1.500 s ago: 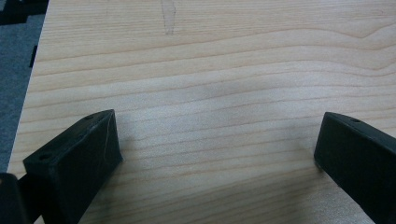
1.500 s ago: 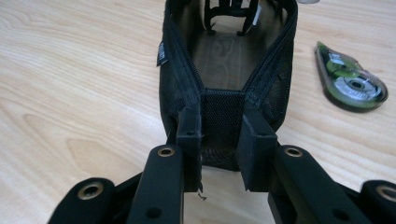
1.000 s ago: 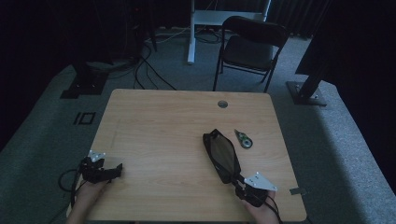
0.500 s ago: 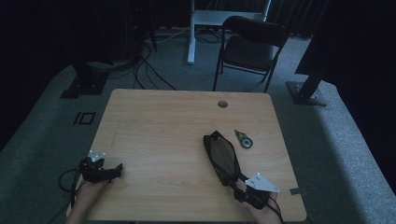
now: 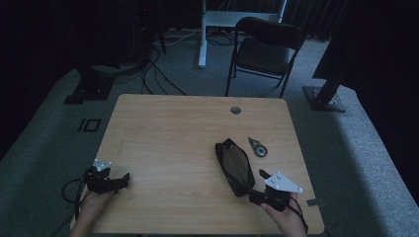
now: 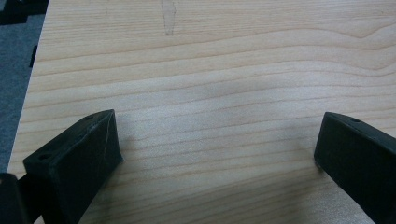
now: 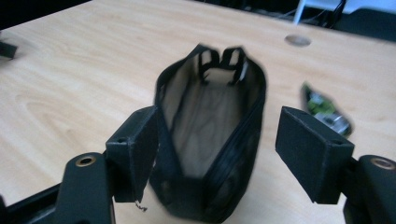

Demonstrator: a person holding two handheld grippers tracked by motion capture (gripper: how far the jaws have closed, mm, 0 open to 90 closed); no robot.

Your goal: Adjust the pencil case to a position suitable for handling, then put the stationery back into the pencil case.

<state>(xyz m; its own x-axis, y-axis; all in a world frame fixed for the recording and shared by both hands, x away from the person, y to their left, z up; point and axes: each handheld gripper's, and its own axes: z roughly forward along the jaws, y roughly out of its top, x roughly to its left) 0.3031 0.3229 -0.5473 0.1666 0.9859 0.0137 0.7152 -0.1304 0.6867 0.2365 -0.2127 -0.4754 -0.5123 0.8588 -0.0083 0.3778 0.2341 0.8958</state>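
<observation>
No writing can be read on the black mesh pouch [image 5: 235,166], which lies on the table [image 5: 173,133] right of centre; a small green-and-grey object [image 5: 257,147], perhaps a tape dispenser, sits just beyond its right side. The right gripper [image 7: 219,144] has just been opening, its jaws spread either side of the pouch's near end, the right jaw clear of it; the left gripper [image 6: 217,154], well apart from the pouch, stands spread over bare wood.

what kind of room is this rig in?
Probably a lab or recording studio, not a home: a bare wooden table on grey carpet, dark curtains around it, loose cables and stand bases on the floor, and a folding chair behind.
</observation>
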